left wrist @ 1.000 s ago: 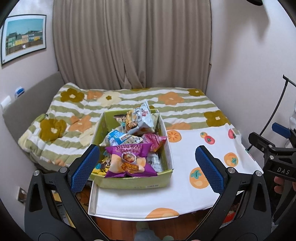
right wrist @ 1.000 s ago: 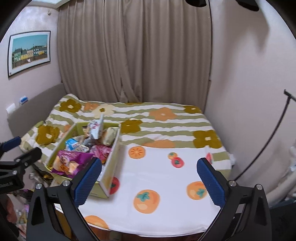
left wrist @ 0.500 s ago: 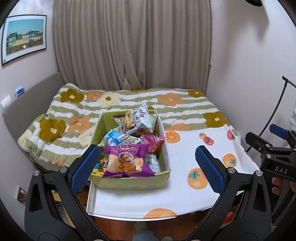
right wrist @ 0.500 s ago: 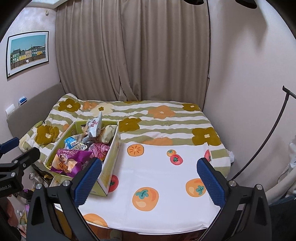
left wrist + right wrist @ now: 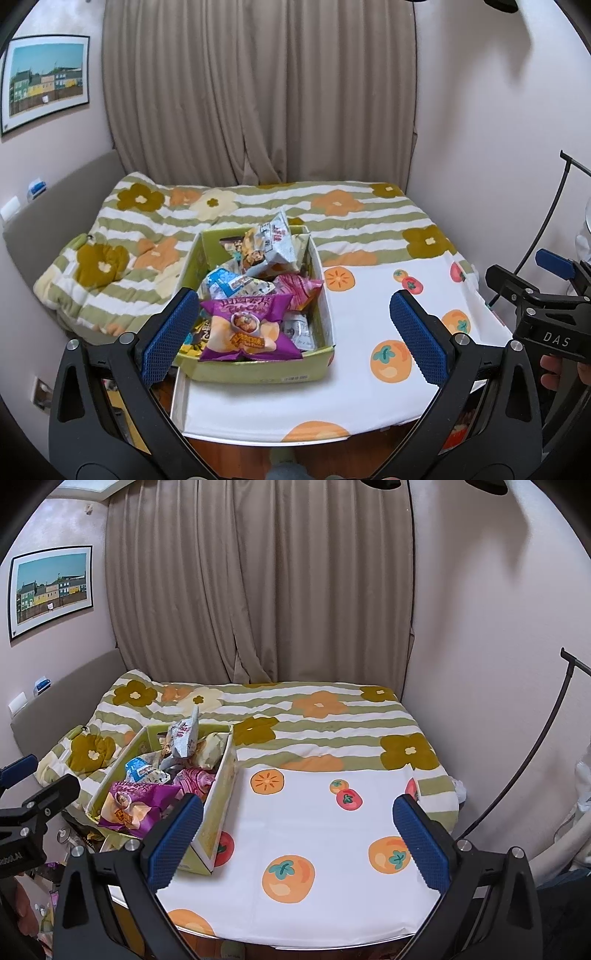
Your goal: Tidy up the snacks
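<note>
A green cardboard box (image 5: pixel 258 371) (image 5: pixel 218 805) full of snack packets sits at the left end of a white tablecloth with fruit prints (image 5: pixel 369 325) (image 5: pixel 314 823). On top lies a purple chip bag (image 5: pixel 247 328) (image 5: pixel 133 806), with a pink packet (image 5: pixel 299 290) and a grey-white bag (image 5: pixel 275 245) (image 5: pixel 184 736) behind it. My left gripper (image 5: pixel 295 341) hangs open in front of the box, holding nothing. My right gripper (image 5: pixel 299 842) is open over the bare cloth to the right of the box, and shows from the side (image 5: pixel 535 306) in the left wrist view.
A bed with a striped flower quilt (image 5: pixel 258 210) (image 5: pixel 317 716) lies right behind the table. Beige curtains (image 5: pixel 258 583) and walls close in the room. A black cable (image 5: pixel 532 753) arcs along the right wall. A person's hand (image 5: pixel 565 369) holds the right gripper.
Both grippers have drawn back and up a little, so the box and table look slightly smaller and lower. Both stay open and the snacks have not moved.
</note>
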### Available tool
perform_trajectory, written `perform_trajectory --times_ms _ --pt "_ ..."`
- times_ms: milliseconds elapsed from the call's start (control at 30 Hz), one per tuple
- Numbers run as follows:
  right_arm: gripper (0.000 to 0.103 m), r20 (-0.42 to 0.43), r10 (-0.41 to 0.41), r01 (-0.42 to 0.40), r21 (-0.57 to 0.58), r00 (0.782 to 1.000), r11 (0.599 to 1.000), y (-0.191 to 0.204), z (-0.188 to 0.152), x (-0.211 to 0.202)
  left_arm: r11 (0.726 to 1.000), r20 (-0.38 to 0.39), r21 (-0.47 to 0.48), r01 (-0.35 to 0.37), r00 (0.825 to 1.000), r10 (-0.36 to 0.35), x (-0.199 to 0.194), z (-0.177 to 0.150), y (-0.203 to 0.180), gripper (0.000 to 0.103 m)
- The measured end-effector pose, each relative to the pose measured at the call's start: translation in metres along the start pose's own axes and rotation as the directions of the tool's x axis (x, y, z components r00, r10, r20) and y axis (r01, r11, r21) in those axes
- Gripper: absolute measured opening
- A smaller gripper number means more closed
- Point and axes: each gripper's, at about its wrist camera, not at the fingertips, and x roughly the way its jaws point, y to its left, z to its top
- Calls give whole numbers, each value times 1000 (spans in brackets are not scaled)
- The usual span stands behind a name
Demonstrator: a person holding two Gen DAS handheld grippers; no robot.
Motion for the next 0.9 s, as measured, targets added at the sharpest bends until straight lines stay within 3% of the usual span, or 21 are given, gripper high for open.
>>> perform_trajectory --times_ms 900 --pt "102 -1 -6 6 6 1000 1000 -3 0 2 1000 -7 -5 3 1000 -3 4 4 -5 103"
